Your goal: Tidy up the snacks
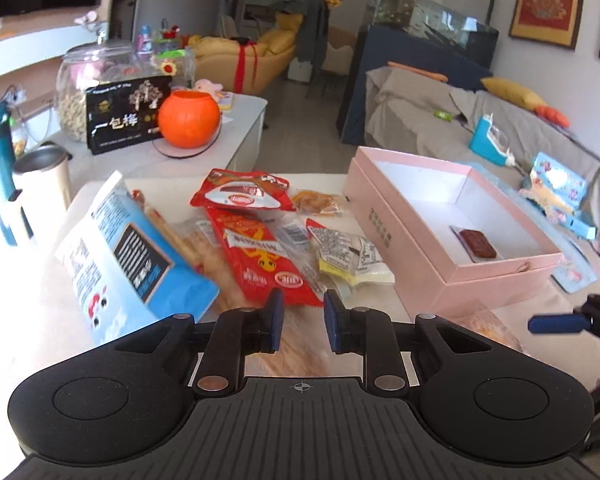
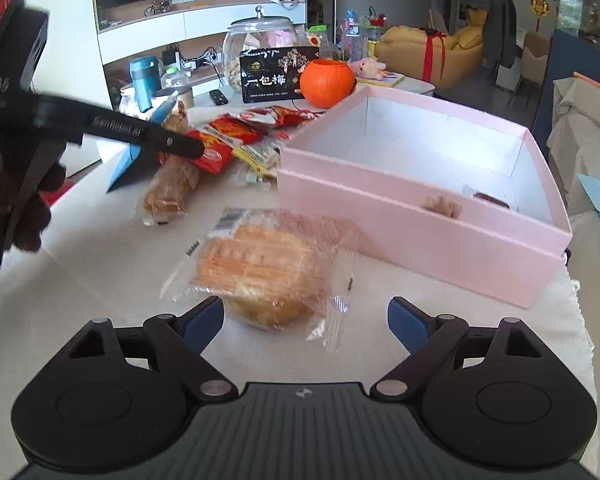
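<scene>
blue bag (image 1: 131, 256) leans at the far left of the snack pile, well left of the pink box (image 1: 404, 236). next toward the box: a long pastry pack (image 2: 171, 184) lying flat, then red packs (image 1: 267, 256), one red pack (image 1: 243, 196) on top at the back, a yellow-white sachet (image 1: 352, 260) just left of the box wall. all on the pale table (image 2: 99, 248).

left gripper (image 1: 300, 316): jaws nearly together with only a narrow gap, over the near end of the pile left of the box; blurred wrapper beneath, nothing seen pinched.

pink box is open, one small dark-red bar (image 1: 478, 244) on its floor near the front wall.

right gripper (image 2: 306, 316): jaws spread wide, in front of the box; clear-wrapped bread (image 2: 267, 268) lies between the fingers (image 2: 203, 318), pads not touching it.
</scene>
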Demonstrator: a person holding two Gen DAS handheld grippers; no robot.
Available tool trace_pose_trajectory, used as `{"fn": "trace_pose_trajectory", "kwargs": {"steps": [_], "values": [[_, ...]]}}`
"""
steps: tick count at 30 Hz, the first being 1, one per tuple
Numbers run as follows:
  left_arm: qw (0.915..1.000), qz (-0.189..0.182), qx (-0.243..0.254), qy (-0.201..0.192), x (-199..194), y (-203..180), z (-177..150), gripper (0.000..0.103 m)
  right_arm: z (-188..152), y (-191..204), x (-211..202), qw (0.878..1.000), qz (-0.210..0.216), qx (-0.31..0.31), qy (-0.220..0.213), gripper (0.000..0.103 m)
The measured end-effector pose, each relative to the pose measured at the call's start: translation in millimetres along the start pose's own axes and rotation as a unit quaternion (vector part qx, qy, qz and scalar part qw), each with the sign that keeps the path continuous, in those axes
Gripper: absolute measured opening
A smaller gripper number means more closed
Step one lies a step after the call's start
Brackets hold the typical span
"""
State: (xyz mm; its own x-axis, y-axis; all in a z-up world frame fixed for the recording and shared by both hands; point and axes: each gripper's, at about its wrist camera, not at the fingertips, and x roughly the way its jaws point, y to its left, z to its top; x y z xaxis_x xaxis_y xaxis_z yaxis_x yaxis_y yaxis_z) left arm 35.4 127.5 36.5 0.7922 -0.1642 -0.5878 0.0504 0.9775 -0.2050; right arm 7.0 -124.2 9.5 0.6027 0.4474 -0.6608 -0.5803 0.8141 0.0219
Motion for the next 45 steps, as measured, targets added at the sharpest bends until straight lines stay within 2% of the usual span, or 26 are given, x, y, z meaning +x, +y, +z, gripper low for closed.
{"fn": "trace_pose_trajectory", "kwargs": {"steps": [2,6,8,11,14,17,19,21,23,24,25,27,29,30,31,34,36,40,42,45], "values": [[0.9996,-0.005,-0.026,-0.012,-12,6,-13,0.026,20,3,-10,1.0,0.009,0.0,-0.015,0.09],[0.994,-0.004,-0.095,-0.053,-27,24,-30,0.026,87,8,-8,0.999,0.018,0.012,-0.026,0.09],[0.99,0.008,-0.116,-0.081,-32,33,-33,0.026,123,11,9,0.999,0.033,0.029,-0.015,0.09],[0.9839,0.031,-0.119,-0.129,-40,42,-34,0.026,176,20,58,0.996,0.046,0.068,0.022,0.09],[0.9788,0.052,-0.142,-0.138,-46,55,-36,0.026,211,28,114,0.991,0.025,0.124,0.052,0.09],[0.9734,0.073,-0.159,-0.148,-52,65,-38,0.026,229,39,174,0.985,-0.006,0.158,0.068,0.09],[0.9696,0.093,-0.164,-0.155,-55,70,-40,0.026,235,50,210,0.985,-0.047,0.148,0.075,0.09],[0.9676,0.097,-0.173,-0.156,-57,75,-41,0.026,237,62,240,0.985,-0.083,0.124,0.088,0.09],[0.9668,0.096,-0.181,-0.153,-56,80,-43,0.026,236,70,268,0.982,-0.101,0.107,0.119,0.09],[0.9664,0.096,-0.183,-0.152,-56,81,-44,0.026,235,72,279,0.979,-0.109,0.103,0.139,0.092],[0.9662,0.096,-0.185,-0.152,-56,82,-43,0.026,233,75,284,0.978,-0.127,0.093,0.14,0.098],[0.9657,0.096,-0.187,-0.153,-55,84,-43,0.026,231,75,283,0.979,-0.127,0.092,0.134,0.097],[0.9652,0.097,-0.189,-0.153,-55,85,-44,0.026,231,72,274,0.98,-0.115,0.092,0.137,0.088],[0.9648,0.098,-0.191,-0.152,-55,86,-45,0.026,231,72,267,0.981,-0.106,0.081,0.141,0.074],[0.9646,0.099,-0.192,-0.151,-53,86,-44,0.026,231,75,259,0.983,-0.098,0.061,0.145,0.064],[0.964,0.099,-0.197,-0.149,-51,89,-45,0.026,223,79,227,0.986,-0.059,0.025,0.157,0.05],[0.9637,0.098,-0.198,-0.15,-52,88,-45,0.026,213,79,200,0.986,-0.038,0.022,0.161,0.047],[0.9635,0.09,-0.197,-0.156,-53,87,-44,0.026,188,76,147,0.982,0.045,0.049,0.178,0.049],[0.9662,0.085,-0.197,-0.142,-52,87,-42,0.026,174,75,123,0.976,0.098,0.061,0.186,0.053],[0.9719,0.069,-0.188,-0.124,-55,80,-35,0.026,154,70,79,0.974,0.13,0.06,0.177,0.056]]}}
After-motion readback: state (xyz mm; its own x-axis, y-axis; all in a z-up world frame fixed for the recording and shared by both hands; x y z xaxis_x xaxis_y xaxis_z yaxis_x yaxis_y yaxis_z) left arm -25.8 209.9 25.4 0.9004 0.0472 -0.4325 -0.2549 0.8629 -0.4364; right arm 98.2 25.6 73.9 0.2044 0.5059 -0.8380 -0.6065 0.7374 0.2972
